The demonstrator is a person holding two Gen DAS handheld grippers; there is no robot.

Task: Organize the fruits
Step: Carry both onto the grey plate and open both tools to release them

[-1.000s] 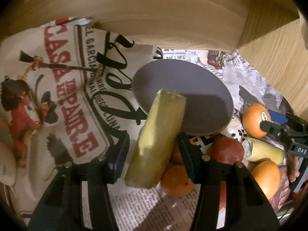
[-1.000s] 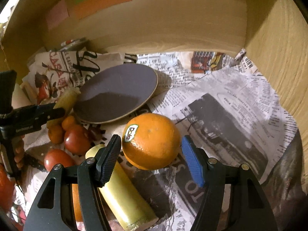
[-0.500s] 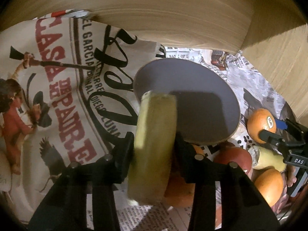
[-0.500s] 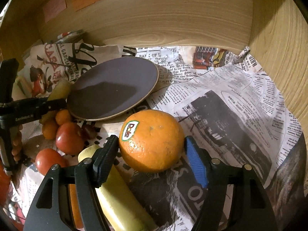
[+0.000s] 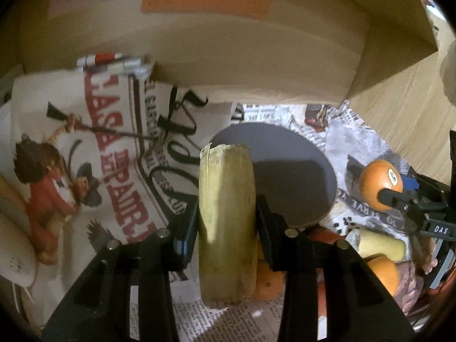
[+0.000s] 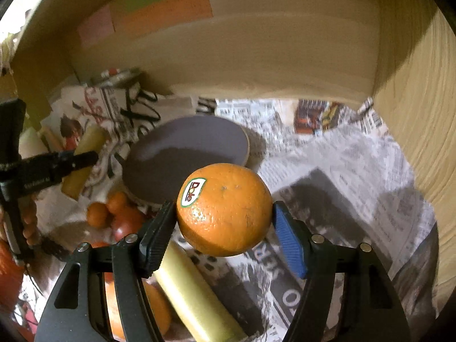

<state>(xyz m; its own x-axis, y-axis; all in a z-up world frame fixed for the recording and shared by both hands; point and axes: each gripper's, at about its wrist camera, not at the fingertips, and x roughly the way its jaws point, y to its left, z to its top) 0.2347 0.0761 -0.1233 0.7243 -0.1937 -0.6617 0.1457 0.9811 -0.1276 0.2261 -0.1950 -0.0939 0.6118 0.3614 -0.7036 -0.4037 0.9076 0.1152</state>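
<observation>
My left gripper is shut on a yellow-green sugarcane piece, held upright above the newspaper, left of the grey round plate. My right gripper is shut on a large orange with a Dole sticker, lifted in front of the plate. The orange also shows in the left wrist view, and the cane in the right wrist view. Another cane piece lies under the right gripper, beside small oranges and tomatoes.
A printed cloth bag lies at the left. Newspaper covers the floor of a wooden box; its back wall and right wall stand close. Another orange lies at the right.
Both grippers have risen and pulled back a little with their loads. The left gripper has closed tighter on the cane, which now stands upright instead of tilted.
</observation>
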